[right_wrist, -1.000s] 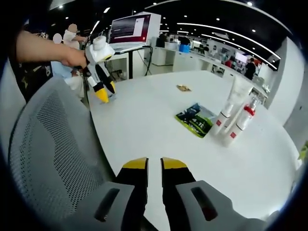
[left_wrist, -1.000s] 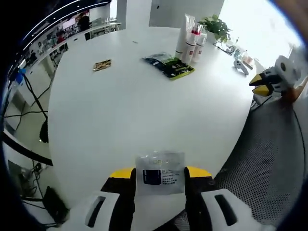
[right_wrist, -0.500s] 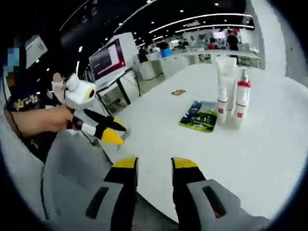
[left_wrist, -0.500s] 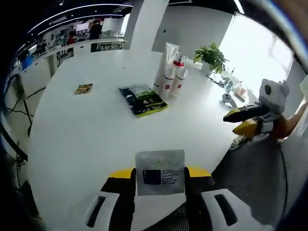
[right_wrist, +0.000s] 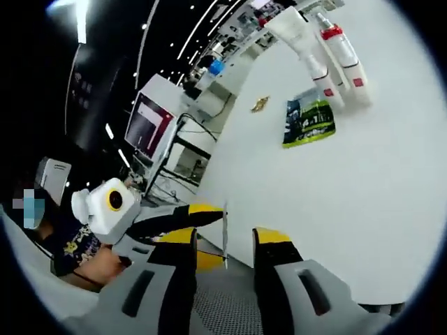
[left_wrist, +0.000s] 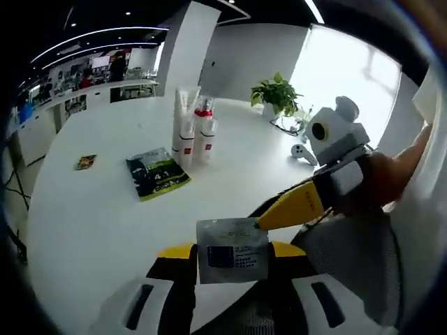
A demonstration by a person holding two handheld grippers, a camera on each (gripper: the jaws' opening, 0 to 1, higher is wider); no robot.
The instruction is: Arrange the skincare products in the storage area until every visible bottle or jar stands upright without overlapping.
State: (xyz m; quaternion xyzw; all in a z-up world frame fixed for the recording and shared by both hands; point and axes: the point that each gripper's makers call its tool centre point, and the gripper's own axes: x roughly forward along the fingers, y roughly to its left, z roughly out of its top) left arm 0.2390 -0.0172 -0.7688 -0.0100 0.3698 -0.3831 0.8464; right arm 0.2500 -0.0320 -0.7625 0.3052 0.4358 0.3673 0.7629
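A silver sachet with a dark label stands between the yellow-tipped jaws of my left gripper, which is shut on it. The right gripper reaches in from the right, its yellow tip at the sachet's upper right corner. In the right gripper view my right gripper is open, and the sachet shows edge-on in the gap, held by the left gripper. A white tube and two red-capped bottles stand upright together on the white table; they also appear as bottles.
A green and black packet lies flat near the bottles, also seen as packet. A small brown packet lies further left. A potted plant stands at the far side. A grey mesh chair is under both grippers.
Both cameras swung. The two grippers have come together: the right one's tip went from well off to the side to the sachet's corner, and the sachet's edge now sits between its wider jaws.
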